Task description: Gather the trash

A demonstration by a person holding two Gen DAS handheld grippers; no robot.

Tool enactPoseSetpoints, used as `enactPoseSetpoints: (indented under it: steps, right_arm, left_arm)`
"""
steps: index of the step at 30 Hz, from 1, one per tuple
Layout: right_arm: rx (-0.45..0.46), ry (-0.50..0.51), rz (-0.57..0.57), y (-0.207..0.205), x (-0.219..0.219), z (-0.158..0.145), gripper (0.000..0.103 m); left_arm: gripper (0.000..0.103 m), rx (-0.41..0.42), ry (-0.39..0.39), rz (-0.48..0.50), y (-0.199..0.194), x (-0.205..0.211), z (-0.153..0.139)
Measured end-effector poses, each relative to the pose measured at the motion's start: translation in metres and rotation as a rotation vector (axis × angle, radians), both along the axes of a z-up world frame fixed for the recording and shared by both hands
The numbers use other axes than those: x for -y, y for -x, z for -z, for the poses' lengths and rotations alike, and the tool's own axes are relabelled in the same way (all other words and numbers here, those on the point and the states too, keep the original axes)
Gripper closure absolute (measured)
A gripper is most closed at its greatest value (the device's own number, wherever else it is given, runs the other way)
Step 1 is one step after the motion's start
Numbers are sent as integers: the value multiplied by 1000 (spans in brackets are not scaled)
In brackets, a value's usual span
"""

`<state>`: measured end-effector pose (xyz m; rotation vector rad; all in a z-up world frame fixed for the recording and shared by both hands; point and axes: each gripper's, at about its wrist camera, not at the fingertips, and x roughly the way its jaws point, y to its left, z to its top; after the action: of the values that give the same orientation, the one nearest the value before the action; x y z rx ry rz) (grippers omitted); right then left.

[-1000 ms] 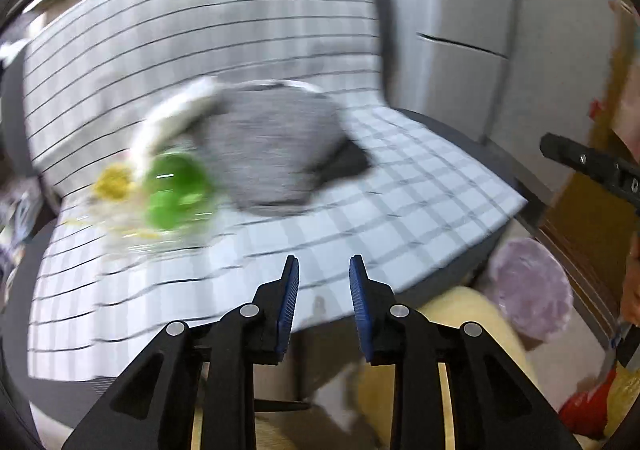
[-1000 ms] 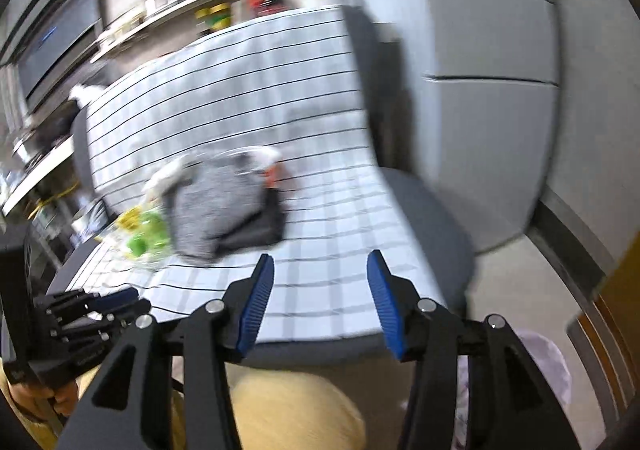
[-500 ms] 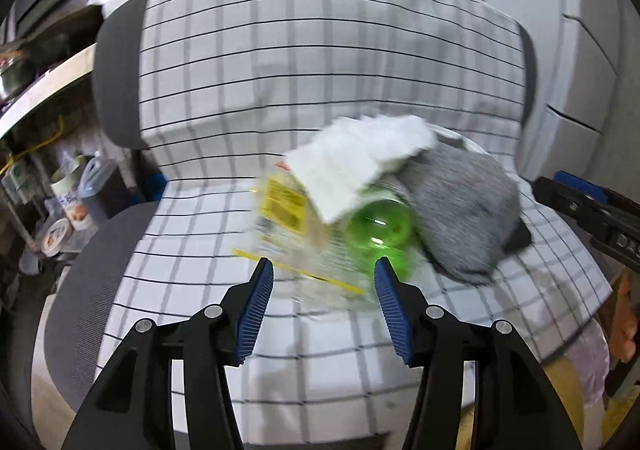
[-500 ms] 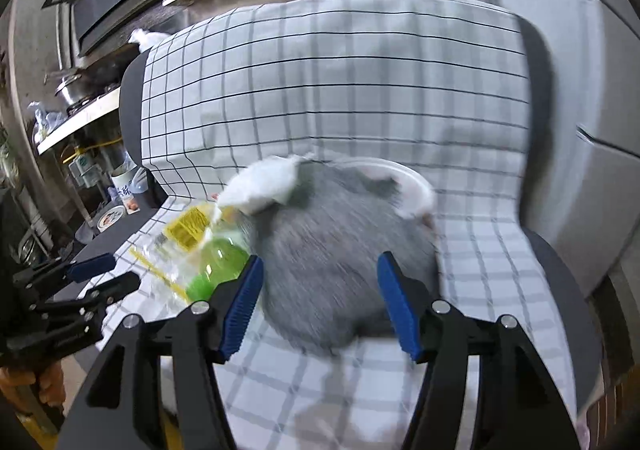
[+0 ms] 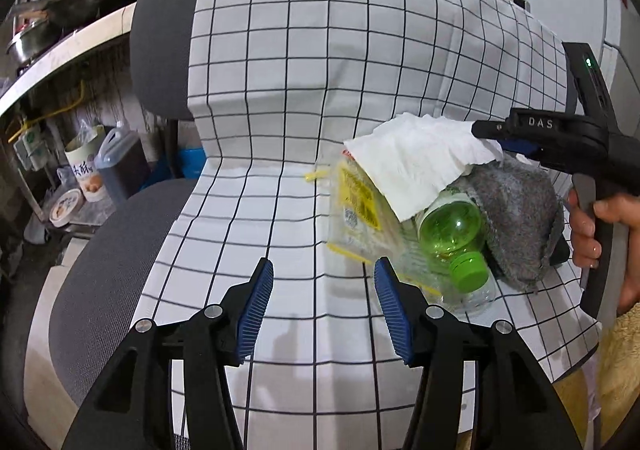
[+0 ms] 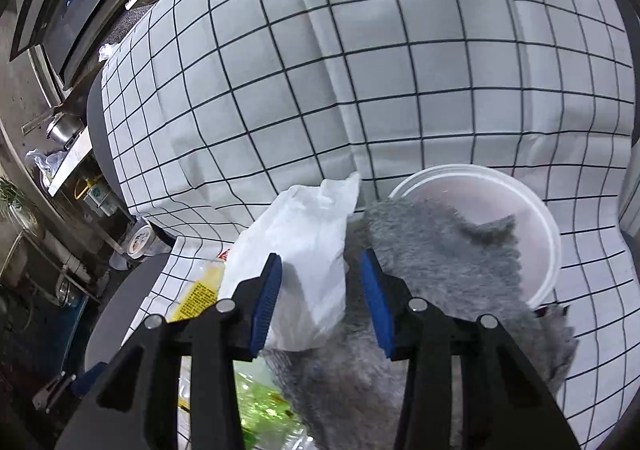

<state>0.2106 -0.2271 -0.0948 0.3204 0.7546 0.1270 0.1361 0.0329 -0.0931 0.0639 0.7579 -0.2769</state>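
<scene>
Trash on chair: one tissue [image 6: 304, 250] between closing right jaws, one bottle [image 5: 452, 234], left jaws wide.

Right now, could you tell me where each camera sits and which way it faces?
Left wrist: behind the open left gripper, facing the chair's checked cloth; the right gripper and hand show.
Right wrist: behind the right gripper, over the white paper, grey cloth and white bowl.
Both share paper, grey cloth and green bottle.
</scene>
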Motion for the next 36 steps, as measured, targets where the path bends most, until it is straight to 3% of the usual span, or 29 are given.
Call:
enactPoseSetpoints:
  steps: [2, 3, 4, 8, 13, 18, 22, 24, 31, 34, 35, 36]
  right_arm:
    - [14, 21, -14, 5, -8, -3, 83]
    - [25, 30, -21, 9, -11, -5, 97]
    - [36, 34, -29, 12, -13, -7, 101]
    - [101, 37, -21, 40, -10, -24, 101]
    - [192, 62, -11, 109, 12, -59, 101]
    - [199, 122, 83, 182, 52, -71, 101]
    - [152, 233, 205, 220, 80, -59, 101]
    - [118, 238, 227, 228, 89, -47, 101]
    - [-11, 305, 226, 213, 94, 9, 101]
    - [-69, 322, 215, 205, 92, 27, 98]
    - [-70, 316, 218, 206, 93, 28, 87]
    - [-64, 310, 223, 209, 94, 28, 63]
  left_arm:
    - [49, -3, 0, -3, 3, -1, 1]
    - [49, -4, 0, -2, 5, -1, 1]
    - [49, -4, -1, -1, 7, 0, 1]
    - [49, 8, -8, 3, 17, 5, -3]
    - [49, 25, -24, 23, 29, 15, -7]
    - [49, 34, -21, 46, 35, 29, -11]
    - [49, 29, -24, 79, 40, 48, -8]
    - [49, 23, -29, 94, 42, 57, -6]
    - [49, 5, -50, 125, 52, 80, 1]
    - [49, 1, -56, 137, 58, 87, 3]
    - [49, 1, -58, 144, 61, 89, 4]
    - [49, 0, -58, 147, 62, 90, 4]
